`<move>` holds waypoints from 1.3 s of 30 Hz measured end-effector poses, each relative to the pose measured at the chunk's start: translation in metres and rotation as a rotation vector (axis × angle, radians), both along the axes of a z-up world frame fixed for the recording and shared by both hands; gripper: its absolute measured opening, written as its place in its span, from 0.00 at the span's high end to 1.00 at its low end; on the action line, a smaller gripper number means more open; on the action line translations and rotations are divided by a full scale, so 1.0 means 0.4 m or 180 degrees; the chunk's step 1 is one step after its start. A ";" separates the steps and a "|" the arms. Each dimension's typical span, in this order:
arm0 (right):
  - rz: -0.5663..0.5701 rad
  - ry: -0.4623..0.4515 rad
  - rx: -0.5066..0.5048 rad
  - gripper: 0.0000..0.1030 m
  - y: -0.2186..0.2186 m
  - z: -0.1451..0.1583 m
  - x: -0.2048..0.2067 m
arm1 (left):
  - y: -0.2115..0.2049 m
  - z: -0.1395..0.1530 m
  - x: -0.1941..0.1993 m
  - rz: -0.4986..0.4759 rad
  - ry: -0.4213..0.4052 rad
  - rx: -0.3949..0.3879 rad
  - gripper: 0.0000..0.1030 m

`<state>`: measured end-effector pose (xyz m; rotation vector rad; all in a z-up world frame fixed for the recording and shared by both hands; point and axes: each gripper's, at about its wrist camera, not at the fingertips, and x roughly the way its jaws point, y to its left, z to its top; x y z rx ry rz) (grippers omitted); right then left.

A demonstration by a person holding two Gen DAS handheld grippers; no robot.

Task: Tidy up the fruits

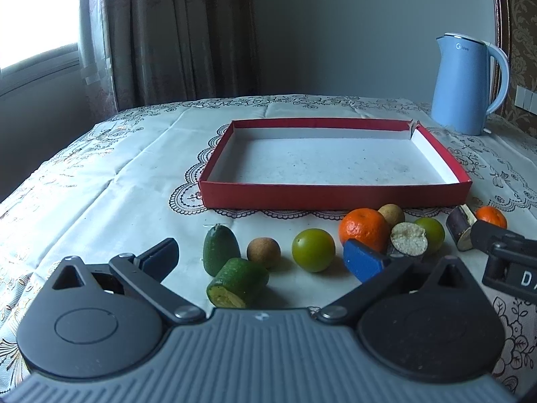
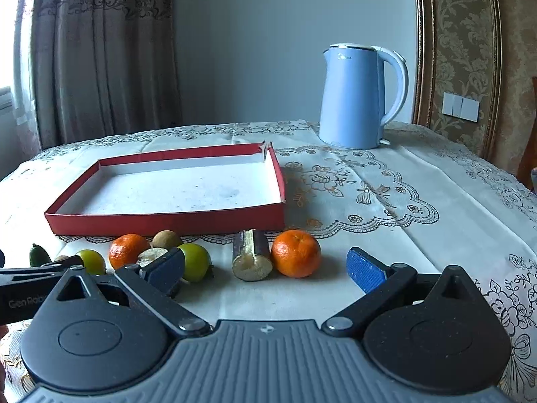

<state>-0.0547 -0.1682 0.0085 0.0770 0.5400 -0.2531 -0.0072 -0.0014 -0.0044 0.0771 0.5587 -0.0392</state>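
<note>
Bench (image 1: 110, 168): cream lace cloth, curtains (image 1: 167, 33) and grey wall behind. Red tray (image 1: 332, 196), nothing in it, mid-bench; blue kettle (image 2: 352, 100) at far right corner. Fruits in a row along tray's near edge: oranges (image 2: 295, 253), limes (image 1: 313, 249), brown fruits (image 1: 263, 252), cut pieces (image 1: 236, 283). Left hand-held gripper (image 1: 261, 262): released, over the green pieces. Right hand-held gripper (image 2: 265, 270): released, facing an orange. Left view only: window (image 1: 37, 16). Right view only: wall switches (image 2: 459, 107), patterned panel (image 2: 463, 33)
</note>
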 end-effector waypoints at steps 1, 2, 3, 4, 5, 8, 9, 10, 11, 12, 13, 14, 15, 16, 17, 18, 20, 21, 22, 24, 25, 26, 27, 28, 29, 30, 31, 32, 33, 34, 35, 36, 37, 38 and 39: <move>-0.0009 0.0007 0.0010 0.00 -0.002 -0.001 0.000 | 0.002 -0.001 -0.002 -0.0002 -0.0001 -0.0001 0.00; -0.0016 0.0006 0.0020 0.00 -0.005 -0.002 -0.001 | 0.001 -0.002 0.000 -0.0013 0.0007 0.0000 0.00; -0.0020 0.0012 0.0023 0.00 -0.006 -0.003 0.000 | 0.000 -0.005 -0.002 -0.0016 0.0008 0.0000 0.00; -0.0013 0.0025 0.0020 0.00 -0.005 -0.004 0.002 | 0.001 -0.006 -0.001 -0.0016 0.0011 -0.0007 0.00; -0.0004 0.0032 0.0022 0.00 -0.005 -0.006 0.003 | 0.001 -0.007 0.000 -0.0017 0.0010 -0.0011 0.00; 0.0008 0.0025 0.0001 0.00 0.000 -0.006 0.004 | -0.001 -0.007 0.000 -0.0042 0.0009 -0.0003 0.00; 0.0009 0.0028 -0.0013 0.00 0.002 -0.006 0.005 | -0.002 -0.008 -0.002 -0.0048 0.0003 0.0006 0.00; 0.0007 0.0027 -0.0019 0.00 0.003 -0.007 0.005 | -0.002 -0.009 -0.003 -0.0052 -0.0002 0.0012 0.00; 0.0007 0.0025 -0.0016 0.00 0.004 -0.008 0.006 | -0.002 -0.009 -0.003 -0.0054 -0.0007 0.0017 0.00; 0.0006 0.0027 -0.0009 0.00 0.003 -0.008 0.006 | -0.002 -0.009 -0.003 -0.0055 -0.0007 0.0014 0.00; 0.0007 0.0031 -0.0007 0.00 0.005 -0.009 0.007 | -0.002 -0.009 -0.004 -0.0054 -0.0007 0.0009 0.00; 0.0007 0.0030 -0.0004 0.00 0.004 -0.009 0.006 | 0.000 -0.009 -0.003 -0.0053 -0.0006 -0.0002 0.00; 0.0000 0.0030 -0.0003 0.00 0.005 -0.009 0.006 | 0.001 -0.010 -0.003 -0.0053 -0.0006 -0.0007 0.00; -0.0003 0.0027 -0.0005 0.00 0.006 -0.009 0.006 | 0.002 -0.010 -0.003 -0.0051 -0.0002 -0.0015 0.00; -0.0001 0.0027 -0.0004 0.00 0.005 -0.008 0.007 | 0.004 -0.009 -0.003 -0.0052 0.0001 -0.0026 0.00; 0.0005 0.0030 -0.0007 0.00 0.007 -0.009 0.008 | 0.005 -0.010 -0.003 -0.0054 0.0001 -0.0030 0.00; 0.0010 0.0027 -0.0004 0.00 0.007 -0.010 0.007 | 0.005 -0.012 -0.001 -0.0063 0.0021 -0.0026 0.00; 0.0017 0.0029 -0.0001 0.00 0.007 -0.010 0.006 | 0.004 -0.013 -0.001 -0.0065 0.0024 -0.0020 0.00; 0.0024 0.0030 -0.0001 0.00 0.008 -0.010 0.006 | 0.004 -0.015 -0.001 -0.0065 0.0026 -0.0020 0.00; 0.0027 0.0029 -0.0011 0.00 0.009 -0.010 0.005 | 0.003 -0.015 0.000 -0.0057 0.0027 -0.0028 0.00; 0.0029 0.0027 -0.0012 0.00 0.010 -0.010 0.006 | 0.005 -0.015 0.000 -0.0052 0.0025 -0.0035 0.00; 0.0033 0.0024 -0.0009 0.00 0.009 -0.010 0.005 | 0.005 -0.015 0.000 -0.0053 0.0023 -0.0034 0.00; 0.0036 0.0022 -0.0007 0.00 0.010 -0.010 0.005 | 0.005 -0.015 0.000 -0.0051 0.0022 -0.0031 0.00; 0.0033 0.0021 -0.0007 0.00 0.010 -0.010 0.005 | 0.005 -0.015 0.000 -0.0045 0.0014 -0.0027 0.00; 0.0033 0.0021 -0.0012 0.00 0.011 -0.010 0.005 | 0.005 -0.014 -0.001 -0.0049 0.0007 -0.0026 0.00; 0.0033 0.0023 -0.0024 0.00 0.012 -0.010 0.005 | 0.005 -0.014 -0.002 -0.0051 0.0006 -0.0028 0.00; 0.0032 0.0026 -0.0034 0.00 0.013 -0.011 0.006 | 0.006 -0.013 -0.002 -0.0057 0.0002 -0.0036 0.00; 0.0033 0.0029 -0.0040 0.00 0.013 -0.011 0.006 | 0.004 -0.012 -0.004 -0.0058 -0.0002 -0.0038 0.00; 0.0031 0.0032 -0.0044 0.00 0.014 -0.011 0.006 | 0.004 -0.012 -0.004 -0.0057 -0.0004 -0.0035 0.00; 0.0027 0.0032 -0.0043 0.00 0.014 -0.012 0.006 | 0.003 -0.013 -0.004 -0.0058 -0.0002 -0.0034 0.00; 0.0024 0.0031 -0.0042 0.00 0.014 -0.011 0.006 | 0.002 -0.014 -0.002 -0.0070 0.0010 -0.0028 0.00; 0.0020 0.0029 -0.0046 0.00 0.014 -0.011 0.006 | 0.000 -0.015 -0.002 -0.0073 0.0017 -0.0024 0.00; 0.0016 0.0027 -0.0053 0.00 0.015 -0.010 0.006 | 0.000 -0.016 -0.002 -0.0077 0.0016 -0.0021 0.00; 0.0010 0.0020 -0.0061 0.00 0.015 -0.010 0.005 | 0.000 -0.016 -0.002 -0.0076 0.0013 -0.0017 0.00; 0.0008 0.0011 -0.0066 0.00 0.015 -0.009 0.004 | 0.000 -0.016 -0.001 -0.0078 0.0015 -0.0013 0.00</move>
